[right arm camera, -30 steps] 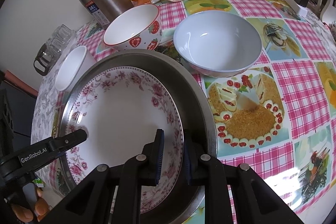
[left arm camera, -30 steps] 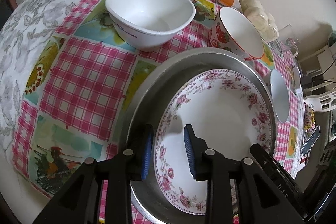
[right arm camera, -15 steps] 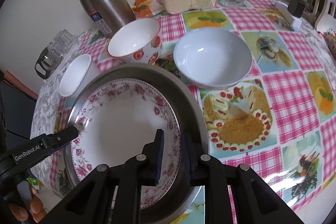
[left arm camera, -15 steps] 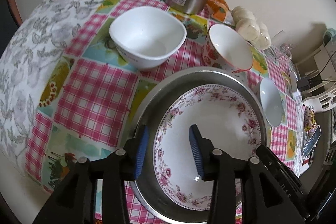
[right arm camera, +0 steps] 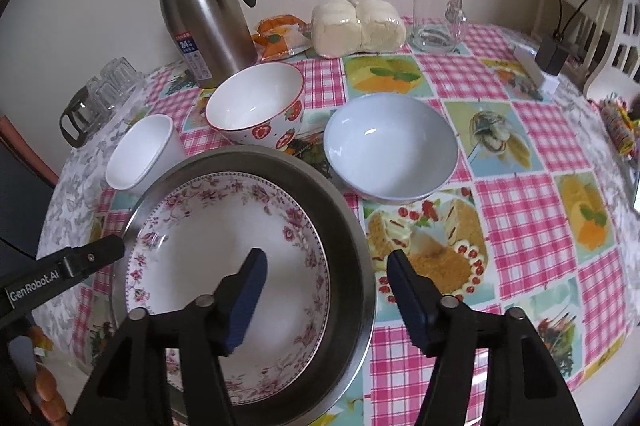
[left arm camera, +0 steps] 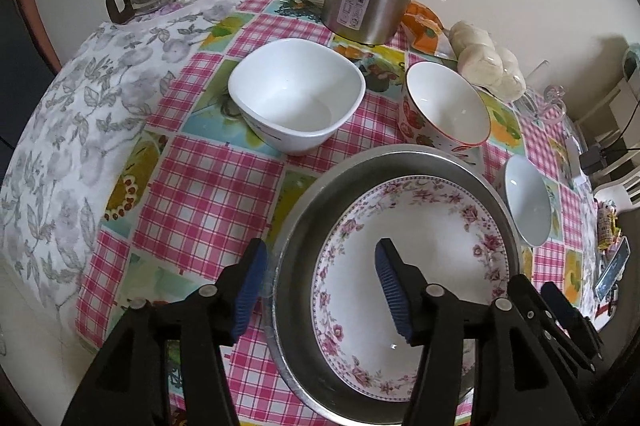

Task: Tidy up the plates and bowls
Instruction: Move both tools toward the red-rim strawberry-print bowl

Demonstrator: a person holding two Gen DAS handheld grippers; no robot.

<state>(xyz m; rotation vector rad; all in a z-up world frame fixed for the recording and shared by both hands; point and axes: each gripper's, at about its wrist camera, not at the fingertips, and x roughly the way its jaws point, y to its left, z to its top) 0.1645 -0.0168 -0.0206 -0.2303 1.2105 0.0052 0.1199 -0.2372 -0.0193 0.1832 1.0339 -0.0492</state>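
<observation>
Both claws opening, nothing gripped: left gripper (left arm camera: 318, 290), right gripper (right arm camera: 322, 292) astride round steel pan (right arm camera: 344, 210) rim; best lifted straight clear of flowered white plate (right arm camera: 192, 226).

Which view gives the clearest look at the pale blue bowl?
The right wrist view: the pale blue bowl sits whole near frame centre, its inside fully visible. The left wrist view shows it small and squeezed at the right edge, beside the metal basin.

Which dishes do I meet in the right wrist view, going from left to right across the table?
white square bowl → floral plate inside the steel pan → strawberry bowl → pale blue bowl → glass mug
</observation>
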